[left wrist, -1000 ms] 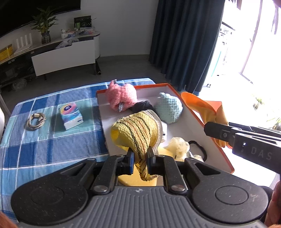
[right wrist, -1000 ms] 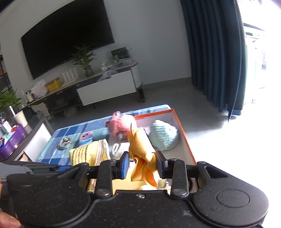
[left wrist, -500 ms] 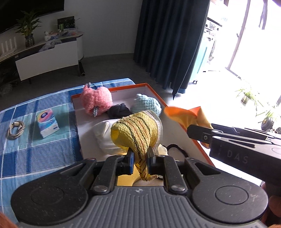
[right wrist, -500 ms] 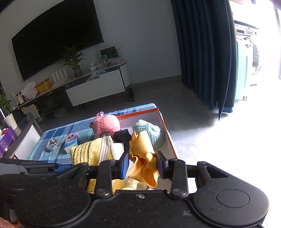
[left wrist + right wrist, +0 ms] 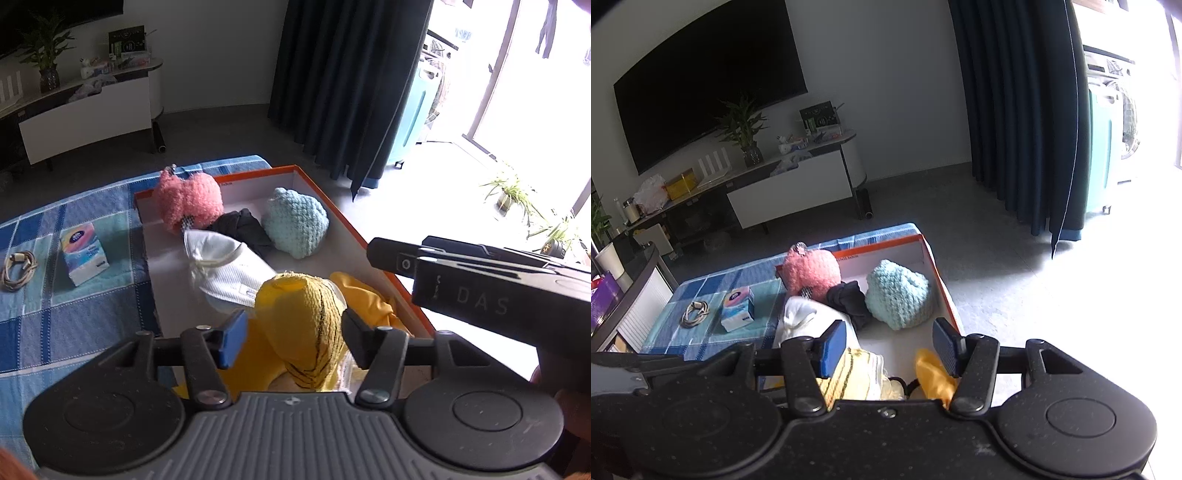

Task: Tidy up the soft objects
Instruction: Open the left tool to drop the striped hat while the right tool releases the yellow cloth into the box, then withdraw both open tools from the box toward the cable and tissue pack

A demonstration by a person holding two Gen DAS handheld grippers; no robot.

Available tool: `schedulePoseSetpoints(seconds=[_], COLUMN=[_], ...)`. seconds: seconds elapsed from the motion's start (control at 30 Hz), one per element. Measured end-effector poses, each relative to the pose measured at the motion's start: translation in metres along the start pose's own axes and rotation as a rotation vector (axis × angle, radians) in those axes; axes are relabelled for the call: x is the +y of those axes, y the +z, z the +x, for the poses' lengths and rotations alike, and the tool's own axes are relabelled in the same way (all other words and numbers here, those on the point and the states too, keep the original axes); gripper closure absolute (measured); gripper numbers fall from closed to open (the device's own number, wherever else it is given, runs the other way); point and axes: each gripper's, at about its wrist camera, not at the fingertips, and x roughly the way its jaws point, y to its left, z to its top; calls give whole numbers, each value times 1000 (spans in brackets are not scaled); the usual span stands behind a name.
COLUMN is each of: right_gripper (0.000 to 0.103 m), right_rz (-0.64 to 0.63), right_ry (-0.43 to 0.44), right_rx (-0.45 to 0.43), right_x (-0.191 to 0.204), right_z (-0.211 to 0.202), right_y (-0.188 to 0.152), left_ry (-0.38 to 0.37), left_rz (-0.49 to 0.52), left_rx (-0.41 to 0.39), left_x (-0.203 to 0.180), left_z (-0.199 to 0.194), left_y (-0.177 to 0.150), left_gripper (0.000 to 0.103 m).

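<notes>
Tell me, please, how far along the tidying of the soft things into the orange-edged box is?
Mostly done: the pink plush, dark cloth, blue knit piece and white mask lie in the box. In hand: the left gripper and right gripper are opening over the yellow knit piece and orange cloth. Left: pulling both grippers clear.

Blue plaid-covered table (image 5: 92, 314): orange-rimmed box (image 5: 347, 221), tissue pack (image 5: 83, 254), coiled cable (image 5: 18, 264) directly on it.
</notes>
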Motion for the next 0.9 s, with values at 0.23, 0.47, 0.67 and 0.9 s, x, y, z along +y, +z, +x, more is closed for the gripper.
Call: schedulePoseSetpoints(seconds=[0.23, 0.47, 0.67, 0.9], right_gripper=[30, 21, 20, 19], right_rz=[-25, -53, -92, -129], right_ry=[18, 55, 107, 162], right_rx=[-28, -32, -3, 31], right_x=[14, 39, 66, 99], right_z=[-7, -5, 5, 19], right_y=[7, 12, 11, 9], left_ry=[88, 197, 277, 330], left_rz=[-28, -83, -151, -213], left_rx=[-22, -40, -23, -20], left_x=[15, 44, 75, 104], left_z=[-15, -32, -42, -52], left_y=[4, 4, -1, -9], left_gripper=[11, 0, 0, 0])
